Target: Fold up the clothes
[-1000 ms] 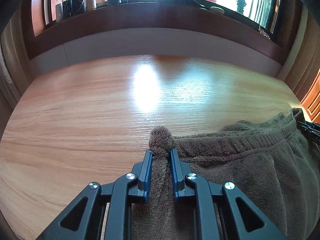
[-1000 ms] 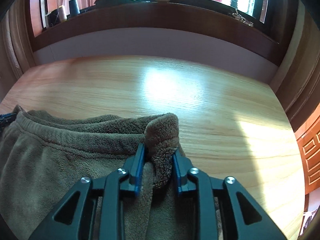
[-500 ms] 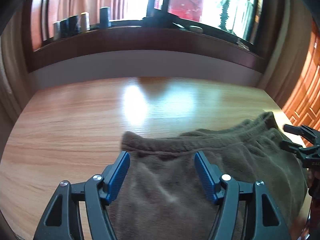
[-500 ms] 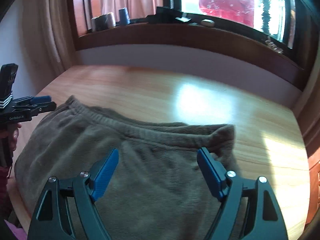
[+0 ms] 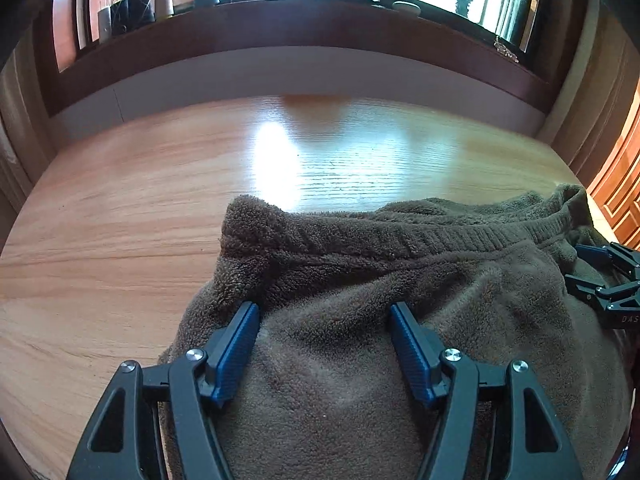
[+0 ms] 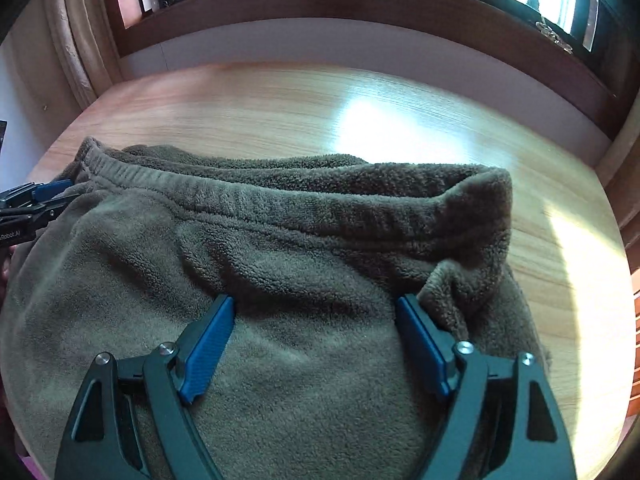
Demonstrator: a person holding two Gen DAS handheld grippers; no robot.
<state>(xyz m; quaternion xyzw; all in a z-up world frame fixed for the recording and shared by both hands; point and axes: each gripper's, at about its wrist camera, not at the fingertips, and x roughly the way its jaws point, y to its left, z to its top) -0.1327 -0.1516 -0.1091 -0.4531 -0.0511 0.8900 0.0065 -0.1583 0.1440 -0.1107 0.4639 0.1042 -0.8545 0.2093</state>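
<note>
One brown fleece garment (image 5: 360, 280) lies on my wooden worktop (image 5: 120, 220), its ribbed waistband (image 5: 440, 236) turned toward the window wall, and my two claws hang over it. My left claw (image 5: 324, 312) stands wide, its two blue pads apart above the fleece with nothing pinched between them; my right claw (image 6: 316, 304) is spread just as wide over the cloth, gripping nothing. I count one garment, two claws, four blue pads.

From the left wrist I see the garment's left corner (image 5: 248, 220) puffed up beside bare wood, and the right claw (image 5: 604, 280) poking in at the far right edge of the frame. That view also takes in several thread spools (image 5: 136, 8) lined along the dark window sill (image 5: 320, 28).

From the right wrist I get the opposite end: the waistband's right corner (image 6: 480, 200) folded back on itself, a sunlit patch of worktop (image 6: 560, 240) beyond it, and the left claw (image 6: 36, 204) entering at the left edge beside the garment's far corner. A beige curtain (image 6: 68, 40) hangs at the left there.
</note>
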